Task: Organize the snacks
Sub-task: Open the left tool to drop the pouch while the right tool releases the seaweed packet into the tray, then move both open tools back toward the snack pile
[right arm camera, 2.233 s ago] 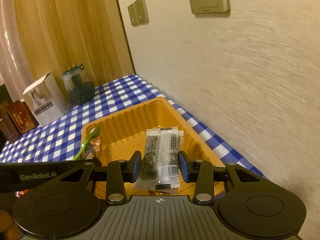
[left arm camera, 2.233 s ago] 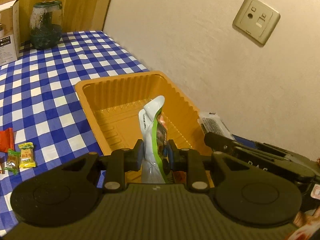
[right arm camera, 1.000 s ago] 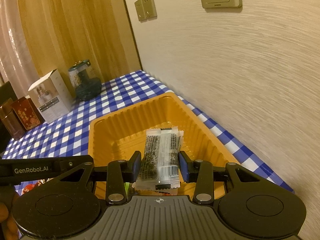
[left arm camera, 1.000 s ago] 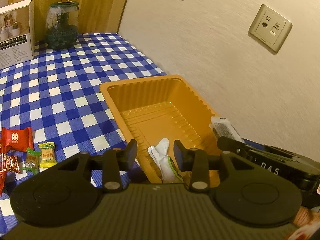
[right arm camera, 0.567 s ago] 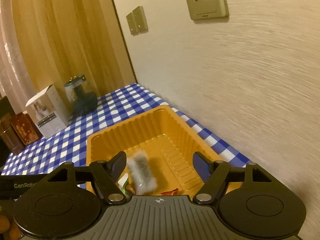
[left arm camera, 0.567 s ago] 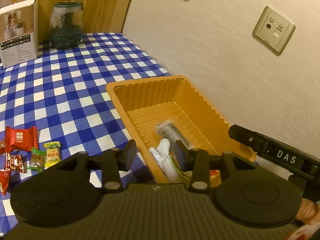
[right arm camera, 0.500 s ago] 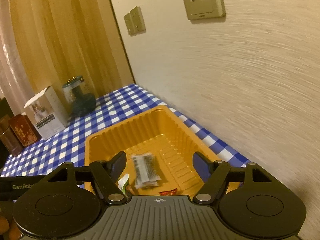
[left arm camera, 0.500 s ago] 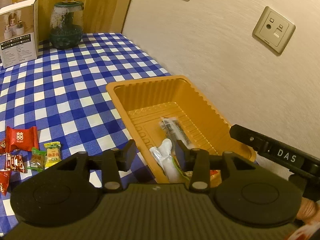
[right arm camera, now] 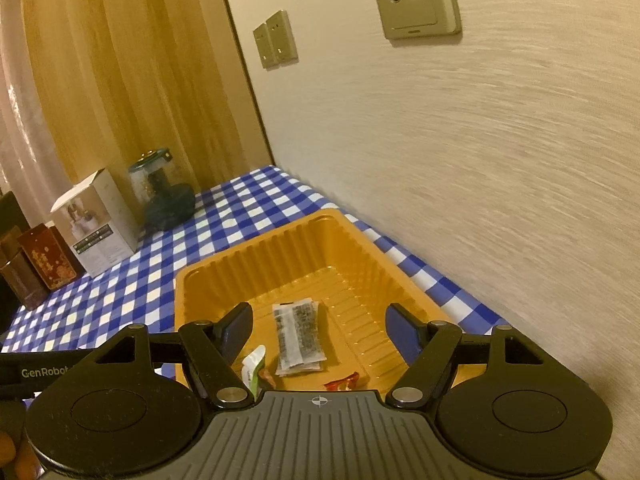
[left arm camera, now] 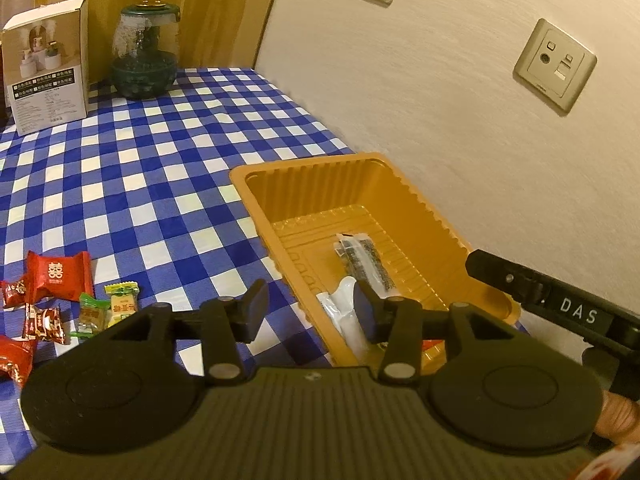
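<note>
An orange plastic tray (left arm camera: 320, 168) (right arm camera: 256, 248) stands on the blue checked cloth next to the wall. In it lie a clear packet of dark snack (left arm camera: 362, 258) (right arm camera: 298, 330), a white-and-green packet (left arm camera: 344, 312) (right arm camera: 253, 368) and a small red wrapper (right arm camera: 340, 381). My left gripper (left arm camera: 310, 312) hovers at the tray's near left corner; its jaws are opening, with nothing between them. My right gripper (right arm camera: 322, 328) stands open above the tray's near end, the clear packet lying below it. Loose candies stay on the cloth at left: a red packet (left arm camera: 60, 276) and small green and yellow ones (left arm camera: 120, 304).
A white carton (left arm camera: 48, 68) and a dark green glass jar (left arm camera: 144, 52) stand at the far end of the table. Dark red boxes (right arm camera: 44, 260) stand beyond the carton. The textured wall with sockets (left arm camera: 554, 64) runs along the tray's right side.
The right gripper opened and the clear packet dropped into the tray. The left gripper, having let go of the white-and-green packet, spread its jaws a little wider.
</note>
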`<state>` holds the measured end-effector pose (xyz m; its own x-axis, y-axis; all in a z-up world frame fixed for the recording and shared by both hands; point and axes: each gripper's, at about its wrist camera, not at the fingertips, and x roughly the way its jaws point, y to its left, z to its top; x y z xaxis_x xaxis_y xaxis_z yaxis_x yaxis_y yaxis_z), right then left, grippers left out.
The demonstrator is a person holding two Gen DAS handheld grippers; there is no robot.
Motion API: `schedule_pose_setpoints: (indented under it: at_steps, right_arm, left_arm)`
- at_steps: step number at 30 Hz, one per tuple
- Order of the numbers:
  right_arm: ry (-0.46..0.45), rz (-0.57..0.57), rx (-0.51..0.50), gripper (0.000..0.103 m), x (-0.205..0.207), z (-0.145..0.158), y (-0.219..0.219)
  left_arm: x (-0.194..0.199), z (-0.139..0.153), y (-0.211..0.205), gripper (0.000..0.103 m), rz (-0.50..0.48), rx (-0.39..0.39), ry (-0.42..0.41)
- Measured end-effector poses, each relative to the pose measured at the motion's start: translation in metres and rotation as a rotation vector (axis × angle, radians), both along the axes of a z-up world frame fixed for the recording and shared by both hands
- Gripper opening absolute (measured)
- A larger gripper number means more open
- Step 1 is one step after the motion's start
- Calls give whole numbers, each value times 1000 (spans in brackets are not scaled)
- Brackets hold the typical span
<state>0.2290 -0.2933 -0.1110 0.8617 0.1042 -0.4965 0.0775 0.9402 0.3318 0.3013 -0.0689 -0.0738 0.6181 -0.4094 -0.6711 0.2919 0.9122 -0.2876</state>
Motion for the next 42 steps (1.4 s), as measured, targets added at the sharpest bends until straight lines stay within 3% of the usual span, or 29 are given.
schedule_pose_setpoints:
  at_steps: [9,23,33,42]
  right_arm:
    - [-14,50,-11,73,-1,6,21]
    - [-41,166,-42,73,3,12,71]
    - [-57,245,-52,73,7,14,107]
    - [-69,348,-80,73,12,10,150]
  left_arm:
    - [-3,1,22,50,38,14,-3]
    - [-16,13,84,70,138,52,-51]
    - [-23,10,155,76,285,92,-41]
    - [-31,-2,203,78,351,142,-13]
